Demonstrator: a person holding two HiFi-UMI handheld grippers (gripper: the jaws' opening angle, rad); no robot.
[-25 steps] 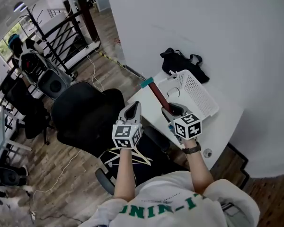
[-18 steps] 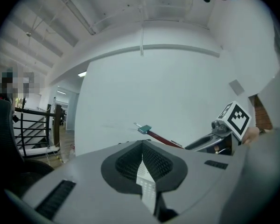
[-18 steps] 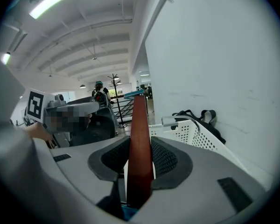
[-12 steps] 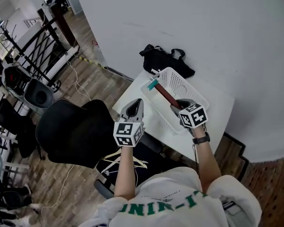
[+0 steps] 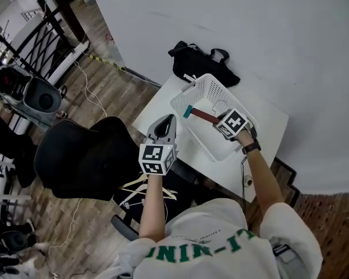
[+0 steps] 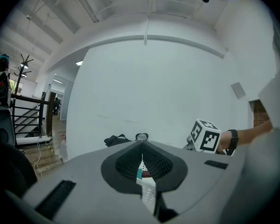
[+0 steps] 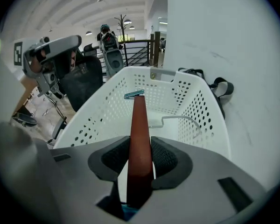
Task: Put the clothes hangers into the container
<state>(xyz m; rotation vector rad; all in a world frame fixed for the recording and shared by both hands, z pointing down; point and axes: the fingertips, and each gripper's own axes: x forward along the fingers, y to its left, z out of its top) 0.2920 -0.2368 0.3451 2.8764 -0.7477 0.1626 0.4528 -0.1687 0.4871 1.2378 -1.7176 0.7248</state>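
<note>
- The right gripper (image 7: 140, 148) pointed steeply down into a white plastic basket (image 7: 196, 111). Its ridged black jaws were part-way closed, clamped on a clothes hanger (image 7: 139, 120).
- The hanger's gripped part was a smooth, flat, reddish-brown bar. It ran straight out from the jaws into the basket and ended in a teal tip (image 7: 134, 94) near the far wall.
- A thin, curved, grey metal hook (image 7: 179, 119) showed inside the basket, just beside the bar.
- The basket was rectangular, with sloping walls pierced by rows of small round holes. It sat on a plain white tabletop (image 5: 267, 150) against a white wall.
- The left gripper (image 6: 141, 146) was held roughly level over the tabletop's near edge. Its jaws were pressed together with nothing between them.
- More thin, pale hangers (image 5: 142, 188) lay loose on the seat of a black office chair (image 5: 81, 156).
- A soft black bag (image 5: 198, 68) lay on the wooden floor behind the tabletop.
</note>
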